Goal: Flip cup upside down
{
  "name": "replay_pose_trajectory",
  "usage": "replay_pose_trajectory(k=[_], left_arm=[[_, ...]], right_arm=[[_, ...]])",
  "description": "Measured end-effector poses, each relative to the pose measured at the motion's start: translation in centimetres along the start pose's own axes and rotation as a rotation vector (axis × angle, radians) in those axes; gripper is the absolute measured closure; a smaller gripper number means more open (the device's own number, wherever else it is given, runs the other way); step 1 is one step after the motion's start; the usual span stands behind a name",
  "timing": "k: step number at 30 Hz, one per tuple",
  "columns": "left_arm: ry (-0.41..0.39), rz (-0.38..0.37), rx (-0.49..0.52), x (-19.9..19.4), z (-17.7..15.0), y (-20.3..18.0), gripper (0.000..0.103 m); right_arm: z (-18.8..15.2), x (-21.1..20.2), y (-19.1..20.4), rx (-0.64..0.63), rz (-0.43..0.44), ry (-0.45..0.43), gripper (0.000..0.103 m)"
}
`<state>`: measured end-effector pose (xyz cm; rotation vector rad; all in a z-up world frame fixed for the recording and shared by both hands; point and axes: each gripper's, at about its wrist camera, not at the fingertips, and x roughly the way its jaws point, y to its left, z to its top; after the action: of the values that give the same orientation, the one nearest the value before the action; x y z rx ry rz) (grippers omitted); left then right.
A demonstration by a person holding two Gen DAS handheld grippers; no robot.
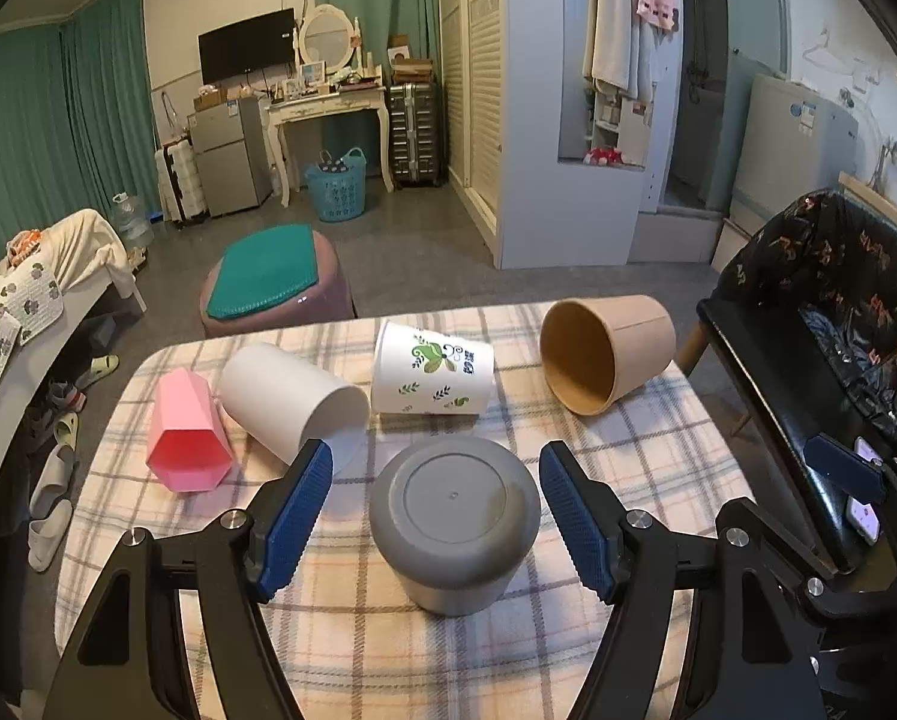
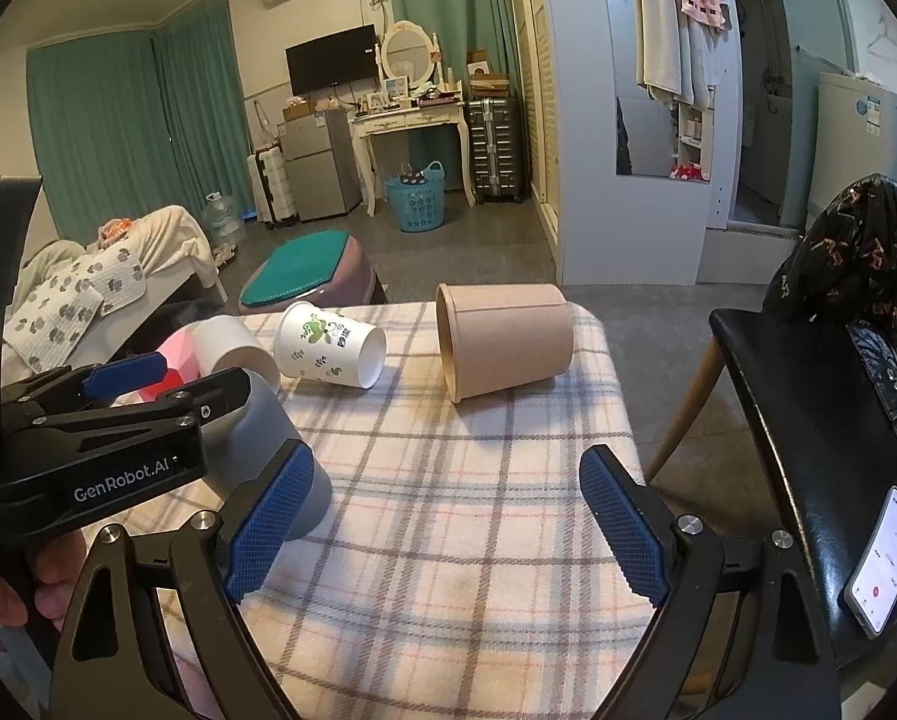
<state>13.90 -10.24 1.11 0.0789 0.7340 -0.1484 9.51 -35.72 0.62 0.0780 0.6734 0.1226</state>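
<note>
A grey cup [image 1: 454, 522] stands upside down on the plaid tablecloth [image 1: 388, 648], its flat base facing up. My left gripper [image 1: 436, 480] is open, its blue pads on either side of the cup and clear of it. In the right wrist view the grey cup [image 2: 280, 438] is partly hidden behind the left gripper [image 2: 166, 384]. My right gripper [image 2: 448, 492] is open and empty over the cloth. A brown cup [image 1: 607, 351] [image 2: 502, 342], a white leaf-print cup [image 1: 433, 369] [image 2: 328, 345], a plain white cup [image 1: 292, 399] and a pink cup [image 1: 187, 438] lie on their sides.
A black chair [image 2: 808, 420] draped with dark floral fabric stands right of the table, with a phone [image 2: 883, 564] on its seat. A purple stool with a green cushion [image 1: 274, 282] sits beyond the table's far edge. A bed [image 1: 34, 300] is at the left.
</note>
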Motion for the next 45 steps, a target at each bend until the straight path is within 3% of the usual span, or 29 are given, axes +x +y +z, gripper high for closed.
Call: replay_pose_trajectory(k=[11,22,25,31,33,36,41,45], left_arm=[[-0.003,-0.030,-0.043,-1.6,-1.1,1.4,0.028],[-0.185,-0.047,-0.077,-9.6,-2.5,4.5,0.027],[-0.261,-0.048,-0.093,-12.6,-3.4,5.7,0.022],[-0.327,-0.078,-0.159,-15.7,-5.9,7.3,0.016],[-0.363,-0.079,-0.140,-16.4,-7.0,7.4,0.014],[-0.413,-0.052,-0.126,-16.9,-8.1,7.5,0.011],[-0.497,0.015,-0.084,-17.4,-10.1,6.9,0.007],[-0.513,0.061,-0.066,-16.9,-11.8,6.5,0.004]], right_arm=[[0.1,-4.1,1.6,-0.030,-0.022,-0.053,0.012],[-0.3,-9.6,4.8,-0.081,-0.039,-0.133,0.012],[-0.6,-11.4,6.1,-0.101,-0.031,-0.172,0.012],[-1.6,-13.8,8.2,-0.118,-0.030,-0.230,0.012],[-2.1,-14.0,8.7,-0.129,-0.032,-0.242,0.006],[-2.9,-14.1,9.3,-0.126,-0.039,-0.257,0.000],[-3.8,-13.8,9.5,-0.102,-0.024,-0.264,0.000],[-5.0,-13.7,9.4,-0.093,-0.009,-0.307,0.000]])
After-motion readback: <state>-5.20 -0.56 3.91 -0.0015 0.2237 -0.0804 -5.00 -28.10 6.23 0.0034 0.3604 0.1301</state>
